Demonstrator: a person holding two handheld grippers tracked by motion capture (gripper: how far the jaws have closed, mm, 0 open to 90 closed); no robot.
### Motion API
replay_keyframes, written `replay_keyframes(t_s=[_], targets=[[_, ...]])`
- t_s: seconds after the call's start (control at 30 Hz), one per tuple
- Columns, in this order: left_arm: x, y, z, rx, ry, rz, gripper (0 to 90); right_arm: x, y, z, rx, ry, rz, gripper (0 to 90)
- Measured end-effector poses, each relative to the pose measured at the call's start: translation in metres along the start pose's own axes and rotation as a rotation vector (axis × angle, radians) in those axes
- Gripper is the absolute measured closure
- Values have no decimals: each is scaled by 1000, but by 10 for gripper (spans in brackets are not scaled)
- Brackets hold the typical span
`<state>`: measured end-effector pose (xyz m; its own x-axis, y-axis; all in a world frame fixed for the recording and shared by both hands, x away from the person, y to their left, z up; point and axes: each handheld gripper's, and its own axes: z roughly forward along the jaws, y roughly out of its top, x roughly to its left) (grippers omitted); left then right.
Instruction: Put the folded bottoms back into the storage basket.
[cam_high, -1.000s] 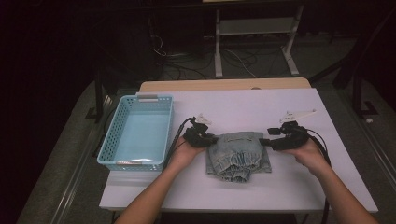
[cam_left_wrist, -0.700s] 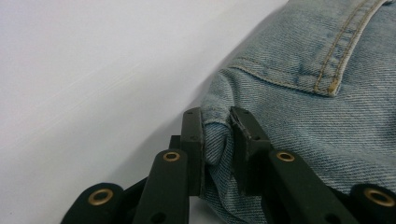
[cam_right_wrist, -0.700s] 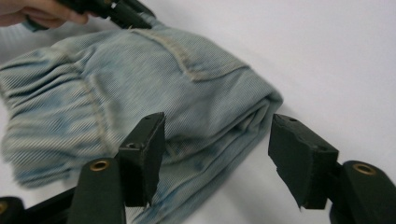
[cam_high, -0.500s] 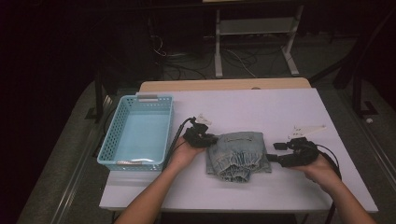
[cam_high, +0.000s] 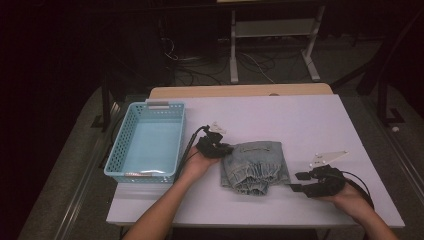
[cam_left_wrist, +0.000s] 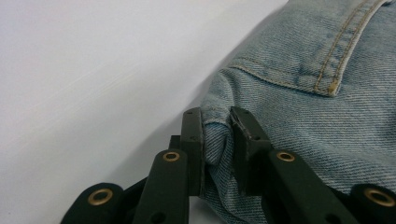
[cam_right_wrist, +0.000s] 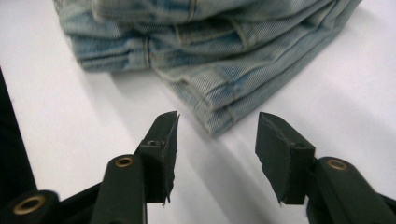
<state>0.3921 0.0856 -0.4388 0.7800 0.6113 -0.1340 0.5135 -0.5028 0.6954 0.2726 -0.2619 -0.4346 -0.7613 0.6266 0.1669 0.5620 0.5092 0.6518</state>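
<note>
- The folded jeans (cam_high: 256, 166) lie on the white table (cam_high: 300, 120), roughly at its middle and toward the person's edge, with the gathered, rumpled end facing the person.
- The left gripper (cam_high: 220, 148) sits at the left edge of the jeans, at their far-left corner, held in the left hand (cam_high: 196, 164).
- In the left gripper view, the left gripper (cam_left_wrist: 217, 135) has its jaws drawn close together on a fold of denim (cam_left_wrist: 303, 107); the cloth bulges between the two pads, so it has hold of the jeans' edge.
- A seam with tan stitching runs across the denim just above and to the right of that pinched fold.
- The right gripper (cam_high: 295, 182) is held by the right hand (cam_high: 350, 197) off the right side of the jeans, near their near-right corner and close to the table's front edge; it is apart from the cloth.
- In the right gripper view, the right gripper (cam_right_wrist: 217, 140) stands partly open with nothing between the pads; its jaws have just been closing.
- The corner of the stacked denim layers (cam_right_wrist: 215, 98) points toward the gap between those jaws, just beyond the tips, with bare table beneath.
- A light blue plastic basket (cam_high: 125, 150) stands on the table's left side, just beside the left hand and apart from the jeans.
</note>
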Motion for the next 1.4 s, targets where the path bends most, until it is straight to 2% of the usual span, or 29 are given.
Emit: replay_keyframes(t_s=[0.27, 0.5, 0.77, 0.9, 1.23, 1.4], targets=[[1, 0, 0, -2, -5, -5, 758, 2, 1, 10, 37, -5, -37, 527], [1, 0, 0, -2, -5, -4, 758, 4, 6, 19, 40, -8, -62, 534], [1, -1, 0, -3, -8, -7, 758, 8, 11, 26, 38, -46, -113, 581], [1, -1, 0, -4, -8, -8, 758, 10, 11, 27, 37, -64, -154, 610], [1, -1, 1, -9, -11, -14, 758, 10, 14, 28, 33, -72, -162, 754], [1, -1, 0, -9, -11, -13, 758, 10, 17, 26, 20, -66, -152, 776]])
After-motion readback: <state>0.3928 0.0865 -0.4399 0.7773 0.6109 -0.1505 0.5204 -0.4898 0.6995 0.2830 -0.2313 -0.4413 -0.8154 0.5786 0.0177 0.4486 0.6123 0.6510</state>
